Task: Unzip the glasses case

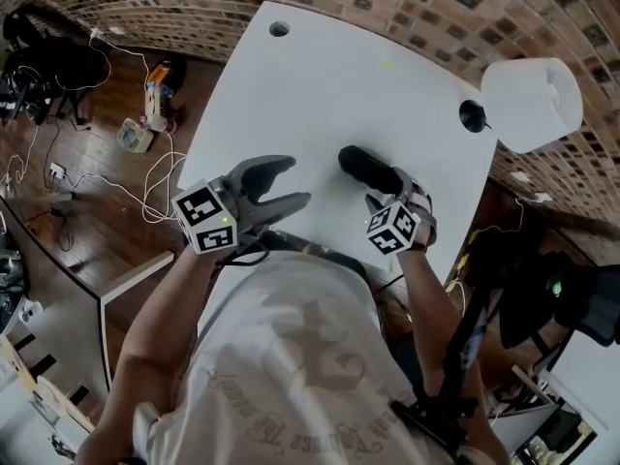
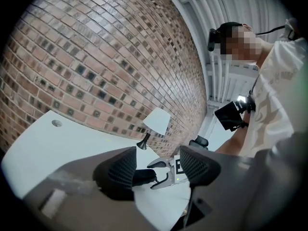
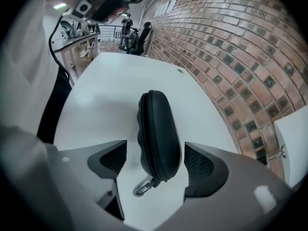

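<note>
A black zipped glasses case [image 3: 156,134] lies on the white table [image 3: 110,95], with a metal clip [image 3: 140,188] at its near end. In the head view the case [image 1: 368,169] sits just beyond my right gripper [image 1: 402,190]. My right gripper [image 3: 155,162] stands open, its pads on either side of the case's near end without touching it. My left gripper [image 1: 281,184] is open over the table's near edge, left of the case, with nothing between its fingers. Between the open left jaws [image 2: 156,170] I see the case [image 2: 143,176] and the right gripper [image 2: 166,170] further off.
A lamp with a white shade [image 1: 533,100] and a dark base [image 1: 473,114] stands at the table's far right corner. A brick wall [image 1: 436,8] runs behind the table. A cable hole [image 1: 279,29] marks the far left corner. Cables lie on the wooden floor [image 1: 107,163] to the left.
</note>
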